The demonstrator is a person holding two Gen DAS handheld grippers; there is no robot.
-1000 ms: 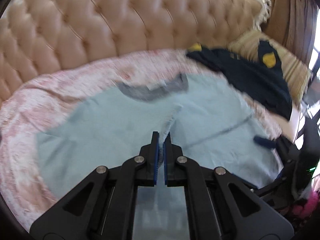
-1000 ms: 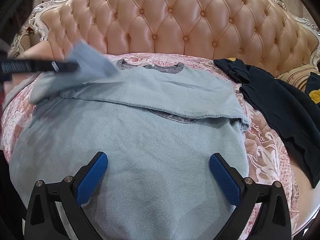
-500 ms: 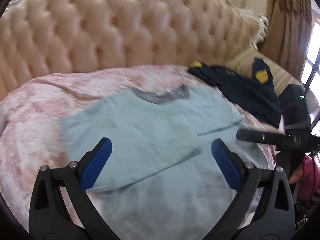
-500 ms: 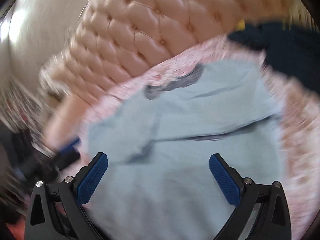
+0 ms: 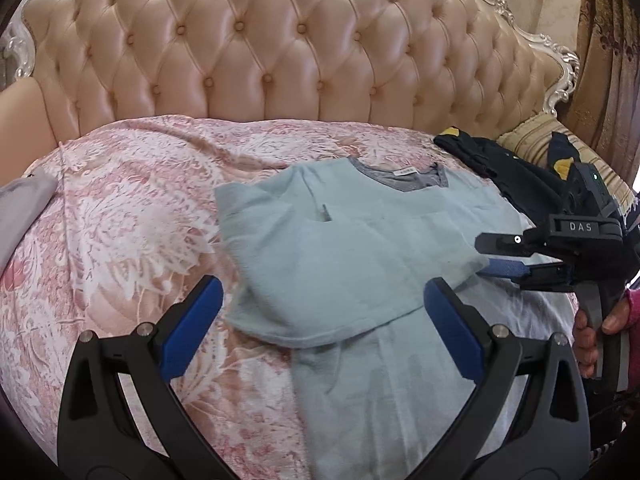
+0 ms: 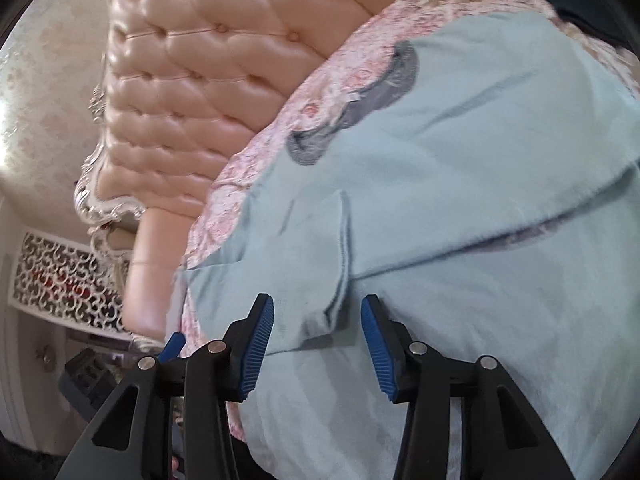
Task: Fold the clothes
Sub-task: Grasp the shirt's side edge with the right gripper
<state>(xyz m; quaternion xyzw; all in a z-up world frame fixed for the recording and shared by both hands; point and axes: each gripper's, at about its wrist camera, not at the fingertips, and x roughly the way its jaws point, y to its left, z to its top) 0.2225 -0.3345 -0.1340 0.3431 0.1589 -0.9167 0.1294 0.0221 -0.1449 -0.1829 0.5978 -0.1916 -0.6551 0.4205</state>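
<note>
My light blue T-shirt (image 5: 360,272) lies flat on the pink flowery bedspread (image 5: 120,220), with its grey collar (image 5: 404,178) pointing at the puffy headboard (image 5: 280,52). Both sleeve sides are turned in over the middle, and the bottom part runs toward me.

My left claw (image 5: 320,320) is spread wide and holds nothing. It hangs over the turned-in left side. My right claw (image 6: 316,344) is open only a little, and nothing is in it either. It sits low, right by the loose corner of that flap (image 6: 332,312).

I think the shirt is soft, thin and very light. It will flop and bend as soon as I lift it, and it may slide a bit on the bedspread. It will not break. I would pinch it at an edge or a corner, taking all the layers together, so the flaps do not fall open. One claw on each side should keep it straight.

A dark blue shirt (image 5: 520,184) waits near the striped pillow (image 5: 528,136).
</note>
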